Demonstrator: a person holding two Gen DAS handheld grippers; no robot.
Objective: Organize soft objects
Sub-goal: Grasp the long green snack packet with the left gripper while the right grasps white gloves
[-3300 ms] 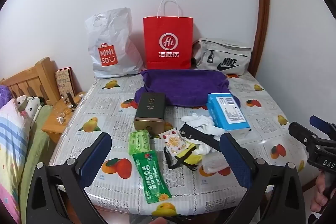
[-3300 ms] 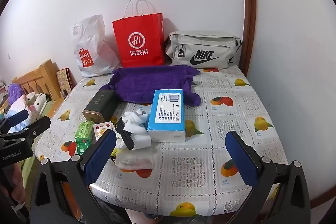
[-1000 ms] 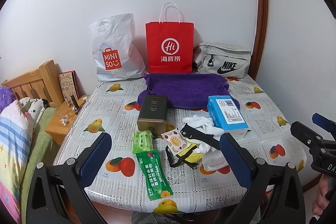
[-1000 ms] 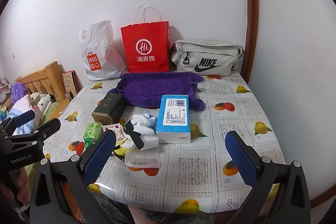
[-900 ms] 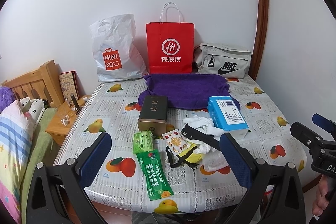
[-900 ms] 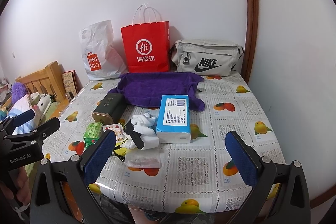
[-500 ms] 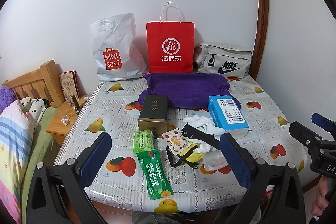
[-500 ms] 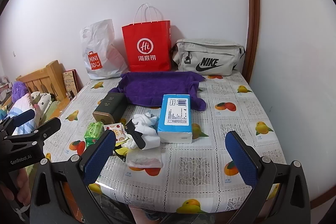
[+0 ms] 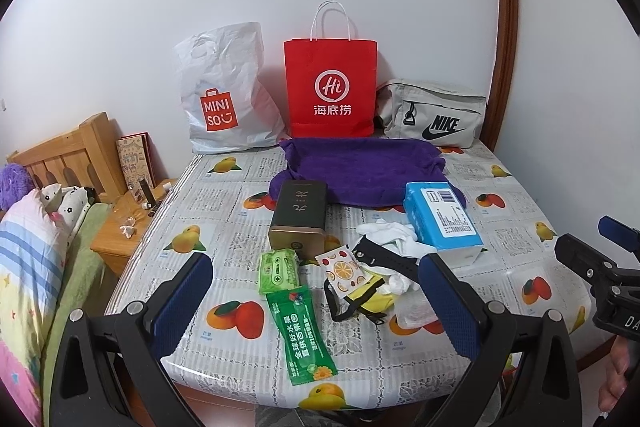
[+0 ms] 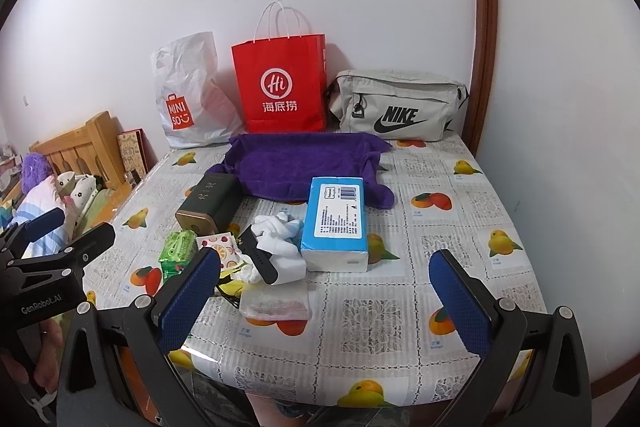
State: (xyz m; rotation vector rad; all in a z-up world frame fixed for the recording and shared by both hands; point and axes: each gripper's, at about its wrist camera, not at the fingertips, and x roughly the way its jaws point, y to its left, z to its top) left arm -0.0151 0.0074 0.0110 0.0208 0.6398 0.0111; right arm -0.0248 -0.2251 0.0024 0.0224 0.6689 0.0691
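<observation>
A purple towel (image 9: pixel 362 169) (image 10: pixel 308 167) lies spread at the back middle of the table. In front of it sit a blue tissue pack (image 9: pixel 442 219) (image 10: pixel 338 223), white socks (image 9: pixel 394 237) (image 10: pixel 280 247) under a black strap (image 10: pixel 260 255), a clear tissue packet (image 10: pixel 276 301), a yellow pouch (image 9: pixel 370 297), green packets (image 9: pixel 278 271) (image 9: pixel 304 335) and a dark tin (image 9: pixel 298 219) (image 10: pixel 208 203). My left gripper (image 9: pixel 316 303) is open and empty, held above the table's front edge. My right gripper (image 10: pixel 324 299) is open and empty, also at the front edge.
A white Miniso bag (image 9: pixel 224 91), a red paper bag (image 9: pixel 330 87) and a grey Nike bag (image 9: pixel 434 113) stand along the back wall. A bed with pillows (image 9: pixel 24 267) and a wooden nightstand (image 9: pixel 124 227) lie left of the table (image 9: pixel 520 227). A wall is on the right.
Both grippers have pulled back and risen a little from the table over the last seconds. Nothing on the table has moved. Both stay open.
</observation>
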